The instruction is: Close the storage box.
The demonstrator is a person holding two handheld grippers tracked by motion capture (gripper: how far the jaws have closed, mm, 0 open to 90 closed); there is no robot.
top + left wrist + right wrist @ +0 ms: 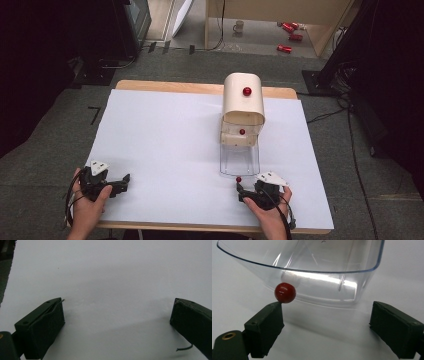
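— How many red knobs are seen?
— Three red knobs [247,91] are counted on the tabletop [160,140].
— And containers?
— One cream bin [243,100] and one clear drawer [239,161] are counted, plus two grippers [122,181].

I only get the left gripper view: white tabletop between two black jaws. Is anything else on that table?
Observer: Yes, a cream cabinet with red knobs stands at the far side.
Operator: Anything nearer?
Observer: A clear drawer lies pulled out in front of it.
Operator: And the other gripper?
Observer: The right gripper is open at the drawer's front, its jaws not gripping the red knob.
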